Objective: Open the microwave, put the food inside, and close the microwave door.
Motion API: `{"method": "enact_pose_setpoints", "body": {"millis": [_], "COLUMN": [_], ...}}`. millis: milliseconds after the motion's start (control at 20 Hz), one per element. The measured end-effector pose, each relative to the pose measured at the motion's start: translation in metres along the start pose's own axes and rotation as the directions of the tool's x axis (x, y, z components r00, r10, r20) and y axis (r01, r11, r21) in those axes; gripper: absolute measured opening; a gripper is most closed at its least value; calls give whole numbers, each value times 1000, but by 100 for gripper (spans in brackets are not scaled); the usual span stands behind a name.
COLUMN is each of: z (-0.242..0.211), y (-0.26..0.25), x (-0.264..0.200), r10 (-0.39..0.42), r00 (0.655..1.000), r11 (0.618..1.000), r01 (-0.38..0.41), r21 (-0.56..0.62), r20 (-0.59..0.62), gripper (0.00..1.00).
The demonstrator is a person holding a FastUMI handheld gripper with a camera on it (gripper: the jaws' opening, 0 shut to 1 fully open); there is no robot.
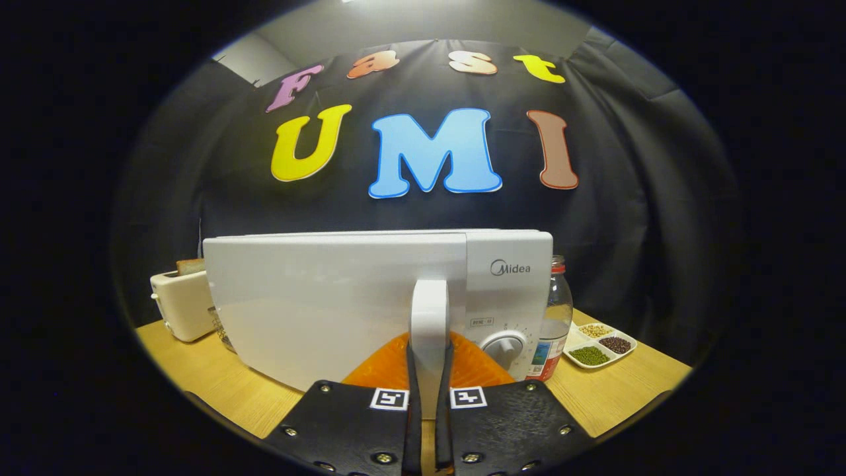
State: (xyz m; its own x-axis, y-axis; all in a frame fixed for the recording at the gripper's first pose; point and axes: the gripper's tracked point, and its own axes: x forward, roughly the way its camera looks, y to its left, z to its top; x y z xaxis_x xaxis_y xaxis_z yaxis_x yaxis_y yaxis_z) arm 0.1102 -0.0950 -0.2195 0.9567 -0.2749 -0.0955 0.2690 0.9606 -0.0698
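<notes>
Gripper (429, 370) apparently clamps microwave (344, 297) door handle (429, 311).

1 microwave (344, 304) – 1 toaster (180, 301) – 1 bottle (556, 311).

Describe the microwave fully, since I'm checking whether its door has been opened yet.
The microwave is a glossy white box standing upright on the wooden table, door shut. Its vertical white handle sits between the gripper fingers, which press on it. A round knob is right of the handle.

Black cloth wall (634, 198) hangs behind a light wooden desk (198, 370), with a pale grey ceiling (410, 26) above.
</notes>
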Motion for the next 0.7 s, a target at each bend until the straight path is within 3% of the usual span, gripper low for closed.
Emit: {"method": "enact_pose_setpoints", "body": {"millis": [100,250,450,700], "z": [-3,-5,-11,-15], "y": [11,35,63,124], "x": [-25,-69,-109,-163], "r10": [48,130,219,343], "r00": [999,991,974,936], "r11": [998,991,976,939], "r01": [-48,-131,-219,-341], "r21": [38,-31,-3,31], "r20": [-18,-23,-60,-82], "gripper": [8,8,8,8]}}
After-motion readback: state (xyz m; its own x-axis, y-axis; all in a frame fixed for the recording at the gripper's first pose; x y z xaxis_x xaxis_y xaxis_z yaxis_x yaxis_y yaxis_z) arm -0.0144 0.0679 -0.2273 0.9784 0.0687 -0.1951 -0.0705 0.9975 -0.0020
